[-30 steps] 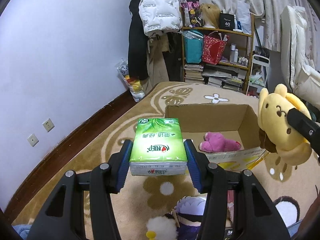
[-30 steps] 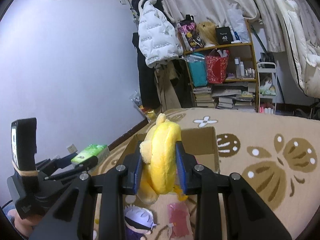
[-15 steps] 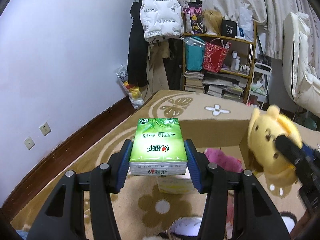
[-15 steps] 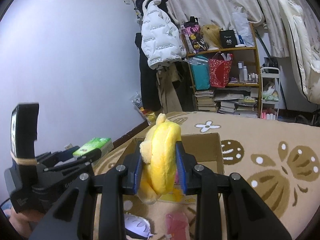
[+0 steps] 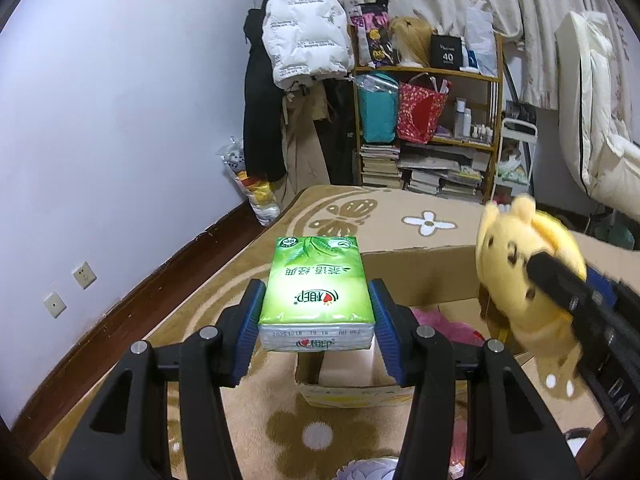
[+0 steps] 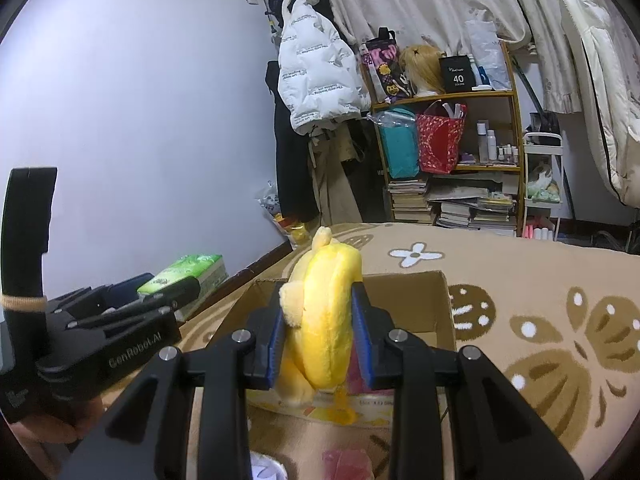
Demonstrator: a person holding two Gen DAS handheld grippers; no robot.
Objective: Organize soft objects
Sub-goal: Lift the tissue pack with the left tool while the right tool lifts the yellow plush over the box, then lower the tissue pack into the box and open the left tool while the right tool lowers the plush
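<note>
Both grippers have moved closer over the box (image 5: 420,264), the left gripper (image 5: 316,316) squeezing the tissues (image 5: 316,288) above its near edge, the right gripper (image 6: 318,336) squeezing the plush (image 6: 324,320) above its middle, so lower each inside before letting go.

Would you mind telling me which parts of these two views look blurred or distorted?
Left wrist view: the yellow plush toy is motion-blurred, the green tissue pack sharp; the fisheye bends the wall and baseboard. Right wrist view: the bookshelf bows at the edge.
</note>
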